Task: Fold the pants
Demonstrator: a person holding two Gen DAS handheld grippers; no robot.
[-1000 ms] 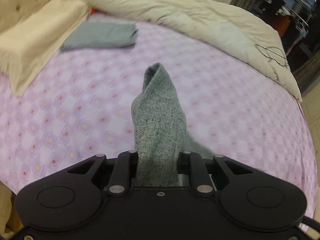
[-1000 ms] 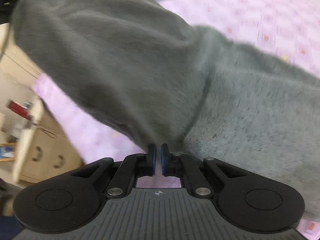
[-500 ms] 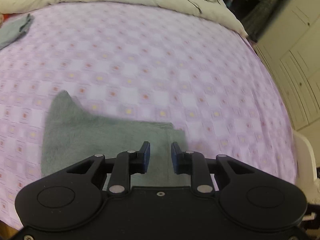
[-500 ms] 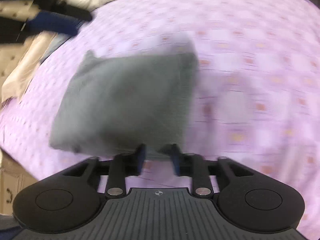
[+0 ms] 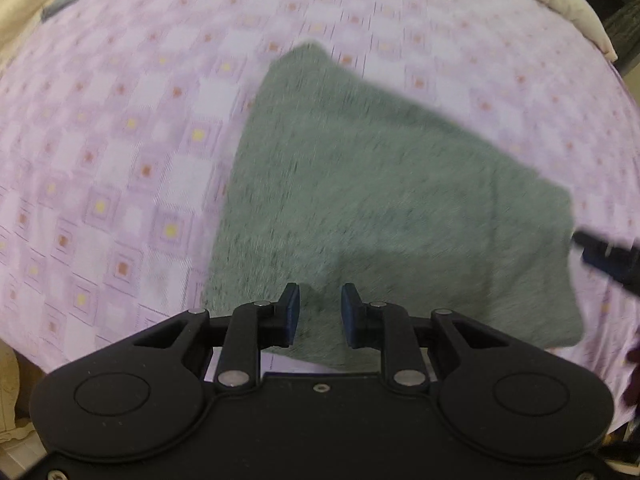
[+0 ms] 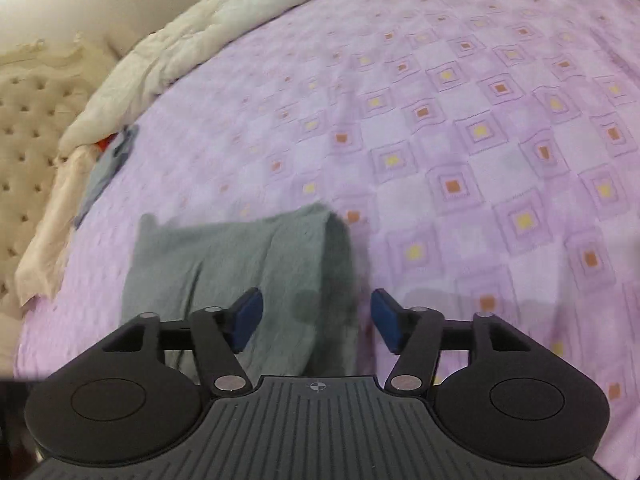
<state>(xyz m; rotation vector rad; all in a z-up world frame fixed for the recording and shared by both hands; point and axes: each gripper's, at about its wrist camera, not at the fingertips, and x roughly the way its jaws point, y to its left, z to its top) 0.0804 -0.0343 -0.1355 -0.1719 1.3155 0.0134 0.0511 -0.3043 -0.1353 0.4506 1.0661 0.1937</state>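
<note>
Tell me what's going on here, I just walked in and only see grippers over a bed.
A person with a handheld gripper in each hand is folding grey pants on a bed with a purple patterned sheet. The pants lie folded in a flat bundle on the sheet. The left gripper hangs above them with jaws apart, gripping nothing. The right gripper is opening over the bundle's edge, its pads clear of the cloth.

We see open bedsheet [image 6: 500,128] right of the pants [image 6: 240,264]; the quilt [image 6: 208,28] and headboard [image 6: 28,128] crowd the far left.
</note>
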